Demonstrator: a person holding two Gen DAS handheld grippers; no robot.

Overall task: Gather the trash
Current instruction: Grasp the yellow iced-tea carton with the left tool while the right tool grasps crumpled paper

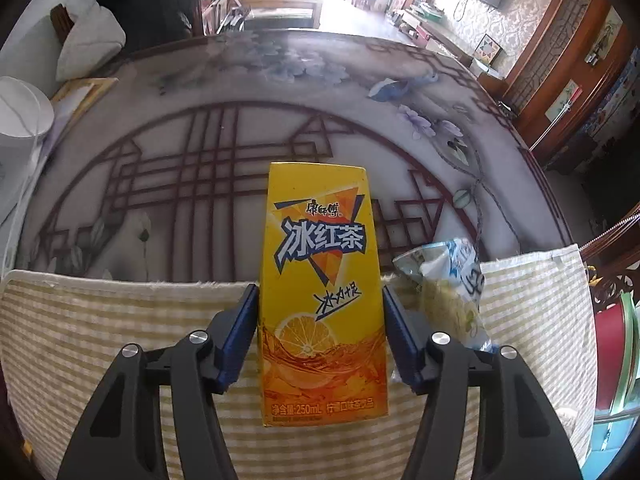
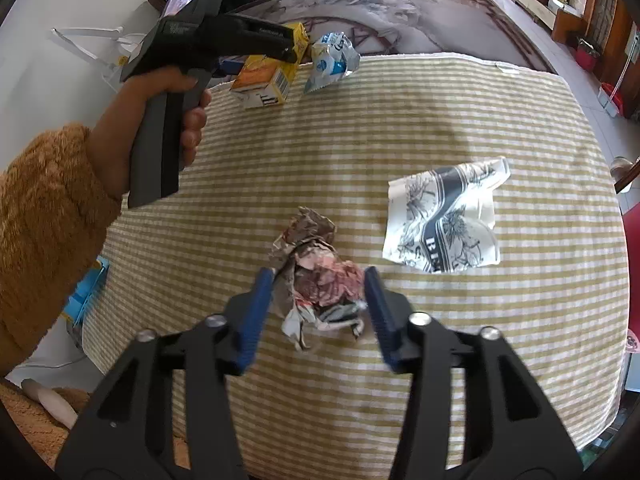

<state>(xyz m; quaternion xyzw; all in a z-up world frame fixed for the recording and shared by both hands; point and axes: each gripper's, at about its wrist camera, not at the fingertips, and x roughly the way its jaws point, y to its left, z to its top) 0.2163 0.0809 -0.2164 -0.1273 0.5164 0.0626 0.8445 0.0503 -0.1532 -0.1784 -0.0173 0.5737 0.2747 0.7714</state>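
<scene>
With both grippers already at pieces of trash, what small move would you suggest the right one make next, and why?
Probably close the right gripper on the crumpled paper wad. Its blue fingers straddle the wad on the striped cloth but look not yet clamped, while the left gripper already appears to grip the yellow tea carton.

One drink carton (image 1: 322, 296), two wrappers (image 2: 332, 60) (image 2: 446, 218), one crumpled paper wad (image 2: 318, 276), two grippers (image 1: 320, 340) (image 2: 318, 308).

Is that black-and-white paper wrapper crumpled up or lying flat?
Mostly flat: the wrapper lies spread on the striped cloth, its print readable.
</scene>
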